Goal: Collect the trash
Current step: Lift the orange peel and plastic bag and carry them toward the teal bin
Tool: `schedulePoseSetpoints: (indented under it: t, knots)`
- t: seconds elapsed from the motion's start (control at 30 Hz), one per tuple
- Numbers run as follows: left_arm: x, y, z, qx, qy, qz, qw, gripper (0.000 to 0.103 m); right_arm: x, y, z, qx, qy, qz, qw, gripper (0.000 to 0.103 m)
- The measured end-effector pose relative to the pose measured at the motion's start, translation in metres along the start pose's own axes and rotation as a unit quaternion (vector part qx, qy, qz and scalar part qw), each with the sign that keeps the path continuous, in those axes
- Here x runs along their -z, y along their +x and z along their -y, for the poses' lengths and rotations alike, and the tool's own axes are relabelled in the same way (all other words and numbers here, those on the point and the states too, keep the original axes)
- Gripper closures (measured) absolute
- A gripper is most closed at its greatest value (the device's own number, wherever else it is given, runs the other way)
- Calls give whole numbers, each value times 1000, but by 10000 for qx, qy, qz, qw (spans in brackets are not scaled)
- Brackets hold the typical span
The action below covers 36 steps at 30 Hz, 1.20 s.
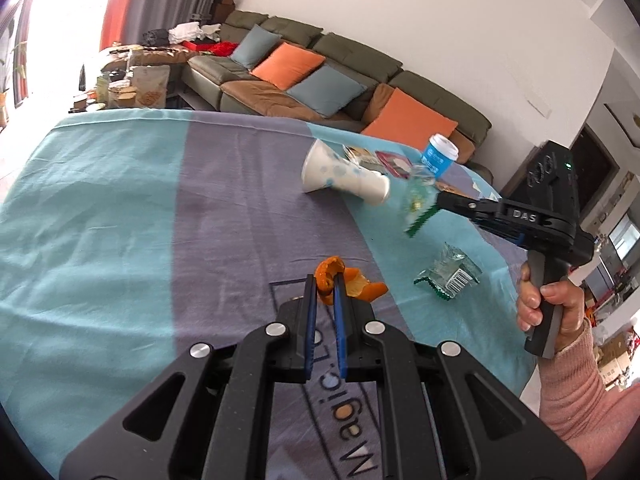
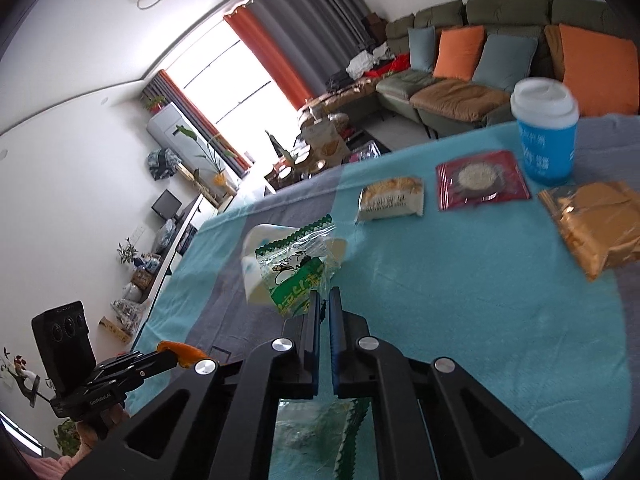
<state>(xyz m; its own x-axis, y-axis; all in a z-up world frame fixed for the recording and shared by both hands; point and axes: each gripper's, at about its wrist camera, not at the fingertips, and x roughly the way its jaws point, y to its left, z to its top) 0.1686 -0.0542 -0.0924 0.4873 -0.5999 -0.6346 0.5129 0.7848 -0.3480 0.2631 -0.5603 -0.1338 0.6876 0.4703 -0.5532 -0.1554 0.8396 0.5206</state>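
The left tool [image 1: 324, 280] is gripping orange peel [image 1: 332, 276] above the desk [image 1: 120, 200]. The right tool [image 2: 325, 300] is pinching a green wrapper [image 2: 296, 276] near the desk's right edge, open cloth spreading leftward.

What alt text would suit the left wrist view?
The left hand-held gripper pinches orange peel above a blue and grey tablecloth. The right hand-held gripper holds a clear green-edged wrapper beside a tipped paper cup.

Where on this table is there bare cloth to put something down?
The whole cloth left of the tipped paper cup and orange peel lies bare. Crowded: the far right, around the blue cup, snack packets and the empty wrapper.
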Motion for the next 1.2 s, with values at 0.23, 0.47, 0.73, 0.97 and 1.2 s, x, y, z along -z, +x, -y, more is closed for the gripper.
schedulePoseSetpoints:
  t: [0.23, 0.47, 0.73, 0.97, 1.2]
  knots:
    - [9, -35, -18, -249, -97, 247, 9993, 94, 0, -12, -35, -316, -353, 172, 9987, 100]
    - [21, -75, -31, -627, -142, 515, 9966, 94, 8, 11, -73, -821, -688, -59, 9942, 100]
    - [37, -120, -54, -969, -390, 745, 9917, 94, 20, 52, -128, -1379, -1033, -492, 9838, 100]
    - [53, -158, -83, -1296, -712, 970, 9842, 94, 27, 90, -173, -1732, -1304, -885, 9722, 100]
    - [66, -199, -112, -1698, -1042, 1184, 9728, 94, 35, 124, -218, -2018, -1546, -1164, 9601, 100]
